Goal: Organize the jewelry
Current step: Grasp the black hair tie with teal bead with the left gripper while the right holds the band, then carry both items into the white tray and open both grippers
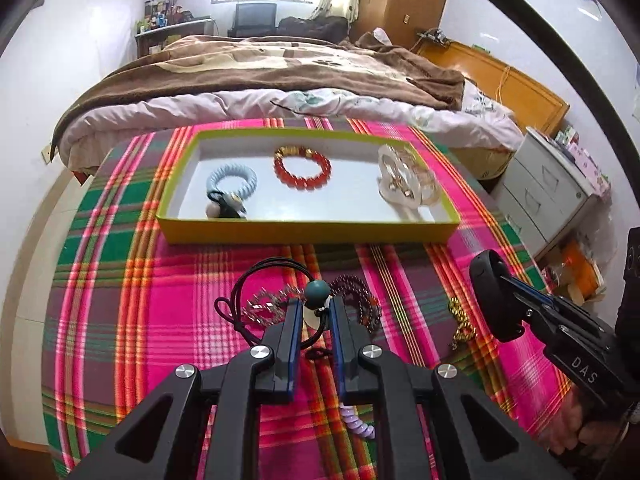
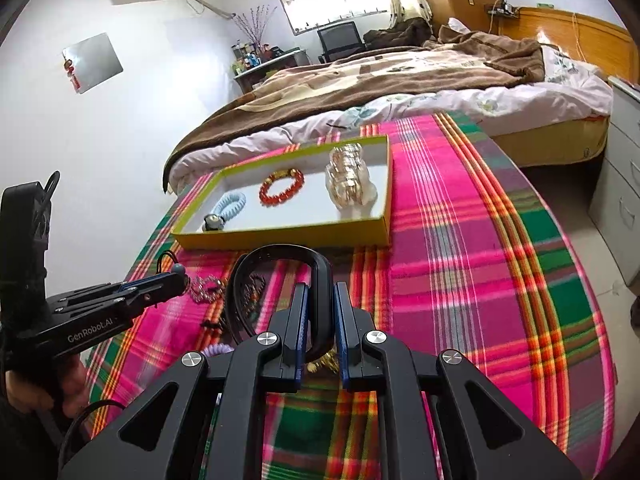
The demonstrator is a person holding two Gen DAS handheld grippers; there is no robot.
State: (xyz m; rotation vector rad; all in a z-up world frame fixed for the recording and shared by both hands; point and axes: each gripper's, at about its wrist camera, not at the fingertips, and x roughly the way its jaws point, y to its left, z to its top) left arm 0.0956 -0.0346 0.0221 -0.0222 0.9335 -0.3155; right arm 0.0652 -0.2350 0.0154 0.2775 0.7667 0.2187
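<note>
Just in front of the yellow tray (image 1: 308, 230), the left gripper (image 1: 316, 308) is clamping a black cord necklace (image 1: 276, 270), while the right gripper (image 2: 322, 300) is grasping a black wristband (image 2: 280, 258); 3 pieces are lying inside that tray.

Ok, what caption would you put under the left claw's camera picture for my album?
Left claw pinches a black cord necklace with a teal bead, before a yellow tray holding bracelets on plaid cloth.
</note>
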